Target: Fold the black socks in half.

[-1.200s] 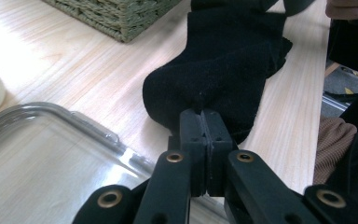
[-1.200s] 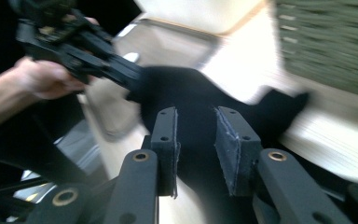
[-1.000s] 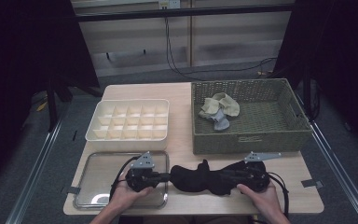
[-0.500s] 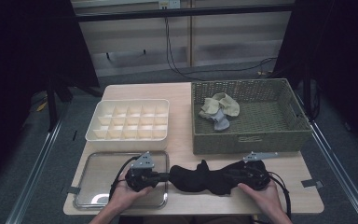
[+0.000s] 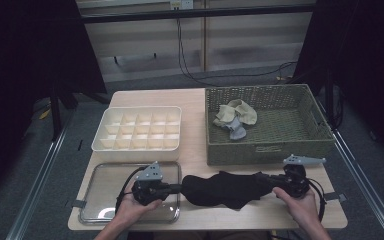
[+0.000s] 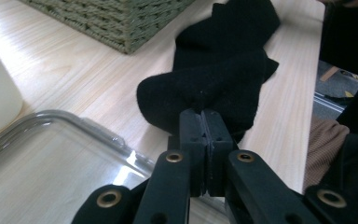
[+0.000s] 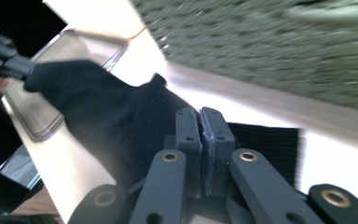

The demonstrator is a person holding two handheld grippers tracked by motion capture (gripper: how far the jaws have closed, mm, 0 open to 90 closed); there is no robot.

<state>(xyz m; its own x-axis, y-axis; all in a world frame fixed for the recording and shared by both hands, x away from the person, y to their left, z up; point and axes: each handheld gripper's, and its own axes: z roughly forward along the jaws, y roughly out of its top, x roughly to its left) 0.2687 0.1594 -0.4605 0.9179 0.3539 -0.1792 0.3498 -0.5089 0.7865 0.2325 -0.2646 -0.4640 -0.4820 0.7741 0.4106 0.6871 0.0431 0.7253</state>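
Near the table's (image 5: 200, 142) front edge, the left claw (image 5: 179, 188) and right claw (image 5: 263, 180) are each gripping an end of the black sock (image 5: 225, 189), stretching it flat.

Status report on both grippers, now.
Left gripper and right gripper shut on black sock ends. Sock stretched along table front. Nothing in the way.

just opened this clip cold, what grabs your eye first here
A black sock stretched along the table's near edge, pinched at one end by the left gripper and at the other by the right gripper. Behind it, a woven basket holds a few pale socks.
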